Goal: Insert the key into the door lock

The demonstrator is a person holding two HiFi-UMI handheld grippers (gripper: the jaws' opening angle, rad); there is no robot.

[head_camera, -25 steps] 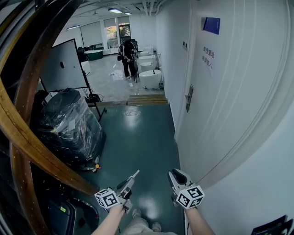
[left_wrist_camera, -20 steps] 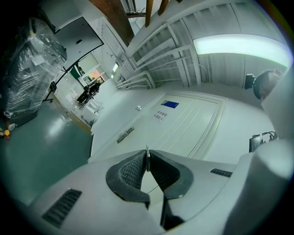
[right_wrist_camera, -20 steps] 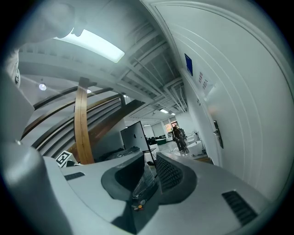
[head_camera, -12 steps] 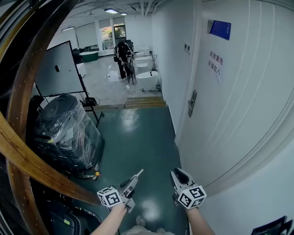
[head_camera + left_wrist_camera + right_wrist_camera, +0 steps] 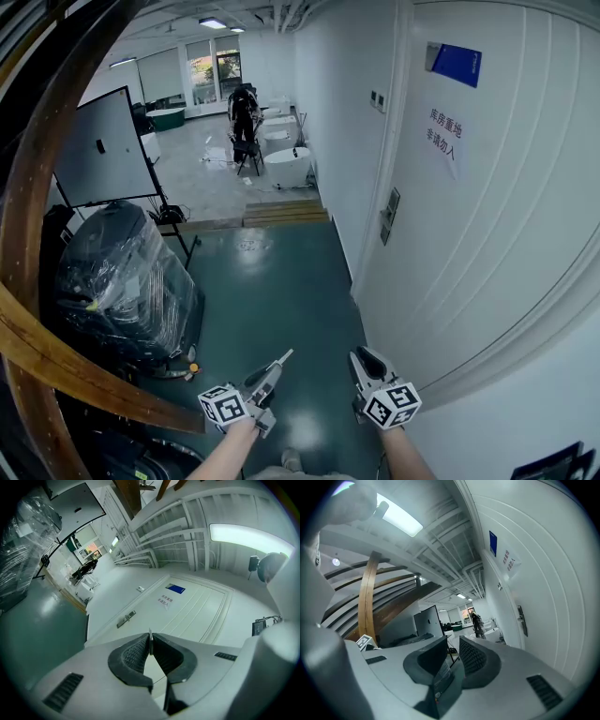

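The door lock (image 5: 388, 215) is a dark plate with a handle on the white door (image 5: 469, 244) at the right, well ahead of both grippers. It also shows as the lock (image 5: 126, 618) in the left gripper view and the lock (image 5: 521, 619) in the right gripper view. My left gripper (image 5: 277, 364) is low in the head view, shut on a thin silver key (image 5: 149, 641) whose tip pokes out forward. My right gripper (image 5: 364, 359) is beside it, nearer the door, jaws a little apart with nothing between them.
A blue sign (image 5: 456, 64) and a paper notice (image 5: 444, 136) hang on the door. A plastic-wrapped dark bundle (image 5: 122, 281), a board on a stand (image 5: 98, 150) and a curved wooden beam (image 5: 37, 309) line the left. Far down the green floor are a person (image 5: 242, 111) and white tubs (image 5: 286, 164).
The head view has crept forward and swung left, so the door and lock sit slightly larger and further right. Both grippers keep about the same low place, and the key stays held.
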